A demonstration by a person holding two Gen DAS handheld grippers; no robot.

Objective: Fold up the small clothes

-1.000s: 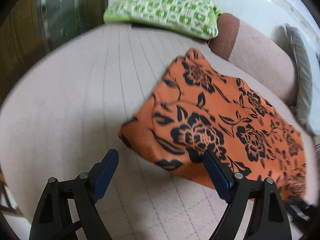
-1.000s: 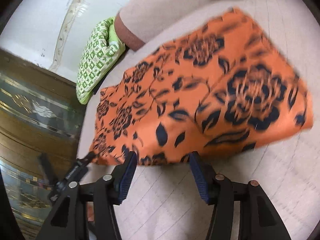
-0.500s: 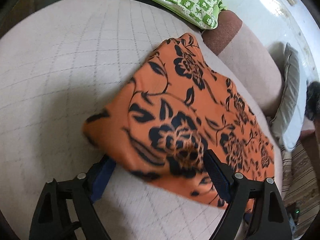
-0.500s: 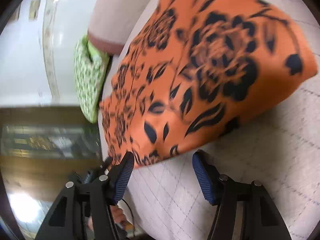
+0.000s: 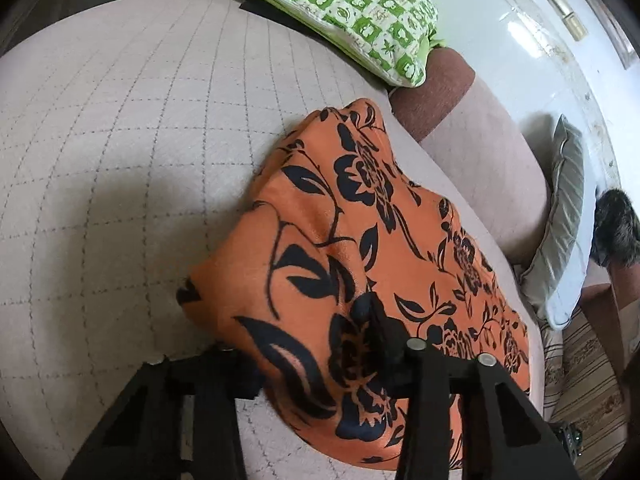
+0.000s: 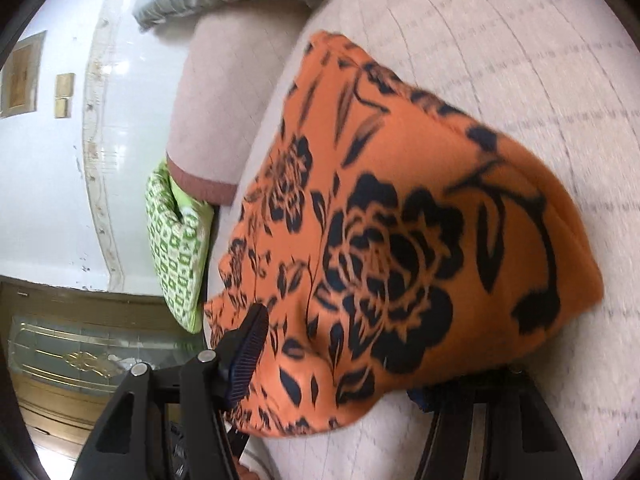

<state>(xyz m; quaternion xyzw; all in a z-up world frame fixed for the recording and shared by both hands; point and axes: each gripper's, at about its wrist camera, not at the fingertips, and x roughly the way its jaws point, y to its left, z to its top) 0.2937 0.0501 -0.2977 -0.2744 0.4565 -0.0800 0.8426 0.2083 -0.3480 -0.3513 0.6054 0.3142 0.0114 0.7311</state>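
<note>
An orange cloth with black flowers [image 5: 360, 216] lies folded on a pale quilted sofa seat [image 5: 120, 160]. My left gripper [image 5: 312, 352] has its jaws closing on the cloth's near corner. The fabric bulges up between them, the right finger [image 5: 380, 324] digs into it, and the left finger is hidden under the fold. In the right wrist view the same cloth [image 6: 400, 220] fills the middle. My right gripper [image 6: 336, 364] stands open around its near edge. Its left finger [image 6: 248, 348] shows beside the fabric, and the cloth drapes over the right finger.
A green and white checked cushion [image 5: 348, 12] lies at the far end of the seat, by a brown-edged armrest [image 5: 440, 92]. A grey cushion [image 5: 560, 216] leans at the right. White wall [image 6: 48, 184] and a wooden cabinet [image 6: 80, 360] stand beyond.
Both grippers have come forward and down onto the cloth. The left jaws have drawn in on the corner, bunching it up. The right gripper has rolled, and cloth now lies between its jaws.
</note>
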